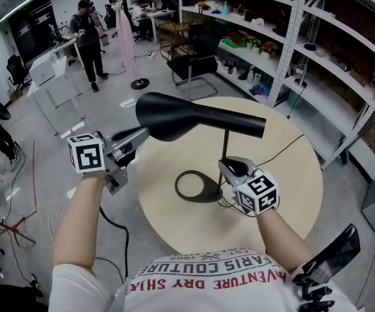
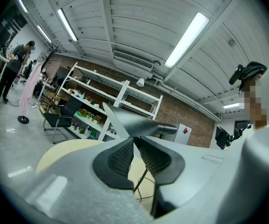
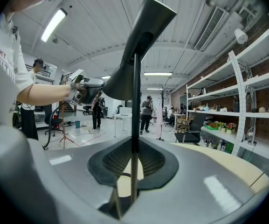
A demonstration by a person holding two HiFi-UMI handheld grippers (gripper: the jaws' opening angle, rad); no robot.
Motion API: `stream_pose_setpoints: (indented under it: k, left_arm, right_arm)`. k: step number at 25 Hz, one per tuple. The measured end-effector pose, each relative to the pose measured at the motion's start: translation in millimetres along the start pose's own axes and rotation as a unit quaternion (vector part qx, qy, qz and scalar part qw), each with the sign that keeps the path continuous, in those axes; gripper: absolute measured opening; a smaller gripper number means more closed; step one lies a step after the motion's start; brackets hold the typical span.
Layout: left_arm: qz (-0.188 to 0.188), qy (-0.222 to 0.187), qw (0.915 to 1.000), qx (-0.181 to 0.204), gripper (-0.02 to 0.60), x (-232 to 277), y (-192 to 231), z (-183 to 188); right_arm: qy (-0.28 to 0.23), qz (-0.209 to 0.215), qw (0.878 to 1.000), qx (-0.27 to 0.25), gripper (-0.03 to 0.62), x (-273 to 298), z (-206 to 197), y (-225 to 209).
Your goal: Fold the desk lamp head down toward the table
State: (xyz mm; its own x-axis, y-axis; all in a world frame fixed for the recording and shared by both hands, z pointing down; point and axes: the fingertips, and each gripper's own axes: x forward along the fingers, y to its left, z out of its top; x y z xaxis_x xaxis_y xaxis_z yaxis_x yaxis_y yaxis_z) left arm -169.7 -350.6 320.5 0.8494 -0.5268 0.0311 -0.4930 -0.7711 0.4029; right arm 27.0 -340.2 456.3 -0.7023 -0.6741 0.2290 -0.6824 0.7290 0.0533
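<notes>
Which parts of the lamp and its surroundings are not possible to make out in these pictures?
1. Hinge between lamp head and stem: head view, hidden beneath the head.
2. Lamp base: left gripper view, hidden behind the left tool.
3. Far end of the cord: head view, it runs off the table edge.
4. Shelf items: every view, too small to name.

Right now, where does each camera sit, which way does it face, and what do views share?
Head view: on the person's head, looking steeply down at the table and lamp head; both forearms, left gripper and right gripper show.
Left gripper view: on the left gripper, looking along jaws clamped on the lamp head's rim, toward shelves.
Right gripper view: on the right gripper, looking along jaws closed on the lamp stem; the left forearm shows.
Shared: all three show the lamp head.
</notes>
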Motion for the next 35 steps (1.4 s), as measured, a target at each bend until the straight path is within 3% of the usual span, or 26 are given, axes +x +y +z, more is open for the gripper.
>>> stream_pose_setpoints:
  k: [35]
  left_arm:
    - [-0.018, -0.006, 0.9975, -0.068, 0.058, 5, 5, -45]
  right_arm:
    - [-0.007, 0.006, 1.0, 0.007, 0.043, -1, -1, 3]
